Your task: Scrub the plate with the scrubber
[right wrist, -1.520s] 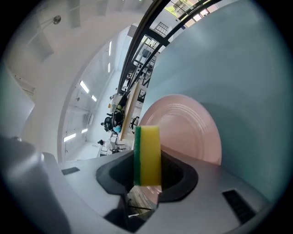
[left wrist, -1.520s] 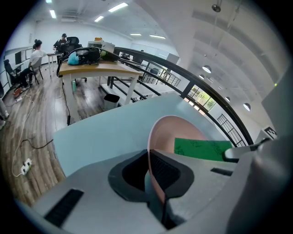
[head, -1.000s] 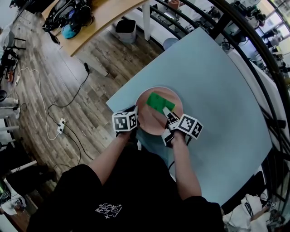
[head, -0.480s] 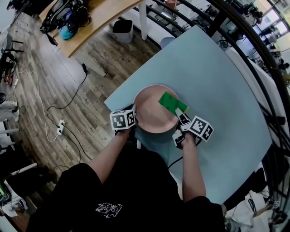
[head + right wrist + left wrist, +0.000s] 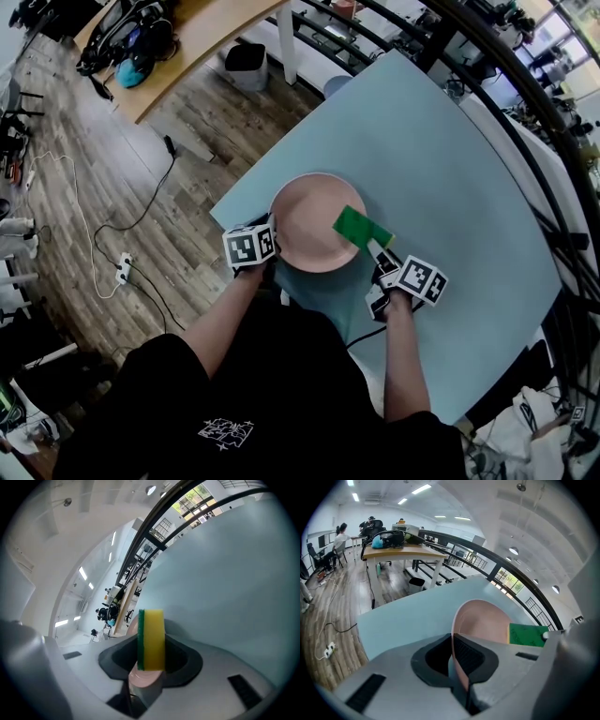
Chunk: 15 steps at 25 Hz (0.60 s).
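From the head view, your left gripper [image 5: 272, 244] is closed on the near-left rim of the pink plate [image 5: 309, 220], which lies flat on the pale blue table [image 5: 441, 159]. Your right gripper [image 5: 375, 247] is clamped on the green scrubber [image 5: 359, 227]. The scrubber lies just ahead of those jaws, across the plate's right rim, partly on the plate and partly over the table.

In the left gripper view, the jaws are pinched onto the plate's thin edge. The plate's face spreads out ahead of them, with the scrubber at its far right.

In the right gripper view, the sponge stands edge-on between the jaws, green layer to the left and yellow to the right. A sliver of pink plate shows beneath it.

You look to be mid-scrub, at the outer end of a stroke. Next, draw the scrubber back across the plate's face towards your left gripper, pressing down while that gripper steadies the rim.
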Each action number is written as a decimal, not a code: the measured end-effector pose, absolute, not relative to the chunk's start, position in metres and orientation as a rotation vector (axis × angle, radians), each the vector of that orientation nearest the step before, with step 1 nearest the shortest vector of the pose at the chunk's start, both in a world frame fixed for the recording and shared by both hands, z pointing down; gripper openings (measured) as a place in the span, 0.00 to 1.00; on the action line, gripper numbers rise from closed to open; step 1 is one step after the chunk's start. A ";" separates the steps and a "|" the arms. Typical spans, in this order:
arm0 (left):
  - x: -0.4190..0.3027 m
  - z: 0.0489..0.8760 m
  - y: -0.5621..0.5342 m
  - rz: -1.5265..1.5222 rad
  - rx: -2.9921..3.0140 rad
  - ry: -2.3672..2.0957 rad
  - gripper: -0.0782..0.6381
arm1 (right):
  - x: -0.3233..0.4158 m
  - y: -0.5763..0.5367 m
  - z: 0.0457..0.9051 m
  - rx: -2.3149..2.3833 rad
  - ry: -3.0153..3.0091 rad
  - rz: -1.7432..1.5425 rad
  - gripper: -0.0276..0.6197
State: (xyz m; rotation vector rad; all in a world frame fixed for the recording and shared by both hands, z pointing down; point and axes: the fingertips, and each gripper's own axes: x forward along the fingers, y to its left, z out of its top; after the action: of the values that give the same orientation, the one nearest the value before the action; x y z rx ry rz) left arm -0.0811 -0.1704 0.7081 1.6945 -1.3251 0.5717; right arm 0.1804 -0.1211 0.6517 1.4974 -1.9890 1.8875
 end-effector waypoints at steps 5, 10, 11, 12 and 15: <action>-0.081 0.709 -0.172 0.568 1.698 -1.328 0.13 | 0.182 -0.106 0.651 1.389 -2.008 1.833 0.24; -0.081 0.709 -0.172 0.574 1.690 -1.337 0.13 | 0.177 -0.092 0.650 1.285 -2.012 1.823 0.24; -0.080 0.708 -0.172 0.572 1.690 -1.337 0.13 | 0.176 -0.090 0.650 1.272 -2.012 1.829 0.24; -0.079 0.707 -0.172 0.570 1.690 -1.337 0.13 | 0.174 -0.088 0.650 1.260 -2.012 1.836 0.24; -0.080 0.707 -0.173 0.572 1.687 -1.338 0.13 | 0.164 -0.083 0.652 1.232 -2.012 1.868 0.24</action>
State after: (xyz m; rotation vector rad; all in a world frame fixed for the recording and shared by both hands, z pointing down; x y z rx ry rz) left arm -0.0799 -0.1734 0.7071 1.6868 -1.3383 0.5720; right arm 0.1643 -0.0834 0.6521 1.2325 -2.0125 1.8685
